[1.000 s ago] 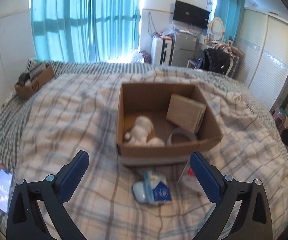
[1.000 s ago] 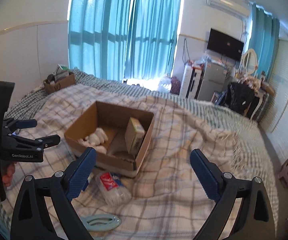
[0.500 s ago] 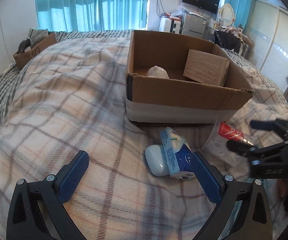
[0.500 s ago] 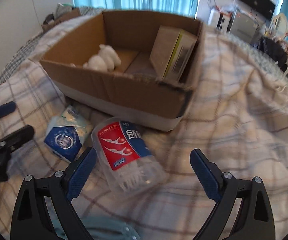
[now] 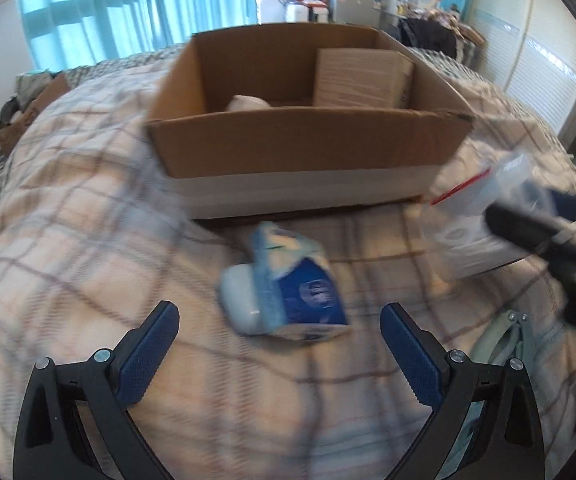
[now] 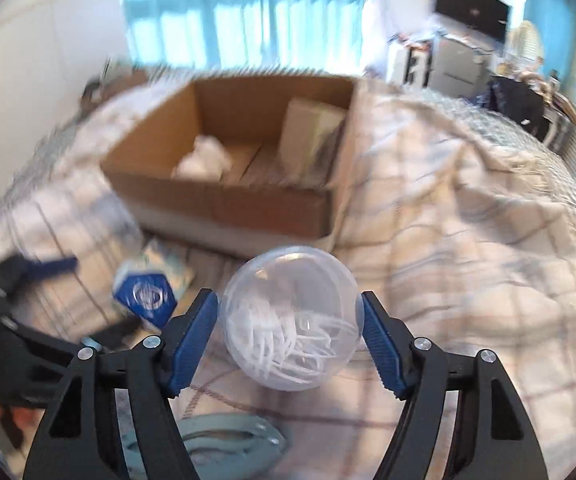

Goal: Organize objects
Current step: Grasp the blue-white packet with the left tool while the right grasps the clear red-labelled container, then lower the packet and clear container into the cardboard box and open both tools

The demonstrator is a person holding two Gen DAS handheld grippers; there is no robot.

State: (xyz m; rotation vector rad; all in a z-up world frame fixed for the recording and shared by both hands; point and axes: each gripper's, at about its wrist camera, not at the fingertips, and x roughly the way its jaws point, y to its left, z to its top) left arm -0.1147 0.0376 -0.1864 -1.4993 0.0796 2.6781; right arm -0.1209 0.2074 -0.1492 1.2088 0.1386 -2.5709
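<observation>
My right gripper (image 6: 290, 332) is shut on a clear plastic floss-pick container (image 6: 291, 316), held up off the plaid bedspread; in the left wrist view the container (image 5: 484, 220) sits at the right in the black gripper fingers (image 5: 528, 228). My left gripper (image 5: 279, 344) is open, just short of a blue-and-white tissue pack (image 5: 300, 292) lying on a white earbud case (image 5: 239, 300). Behind them stands an open cardboard box (image 5: 308, 148) holding a white plush toy (image 5: 247, 102) and a small brown carton (image 5: 360, 76). The box also shows in the right wrist view (image 6: 243, 204).
A pale green clip-like tool (image 6: 227, 448) lies on the bedspread below my right gripper. A second small cardboard box (image 5: 31, 108) sits at the far left of the bed. Curtains, a TV and a wardrobe stand beyond the bed.
My right gripper has closed on the floss-pick container and lifted it off the bed. My left gripper has come closer to the tissue pack and earbud case and stays open.
</observation>
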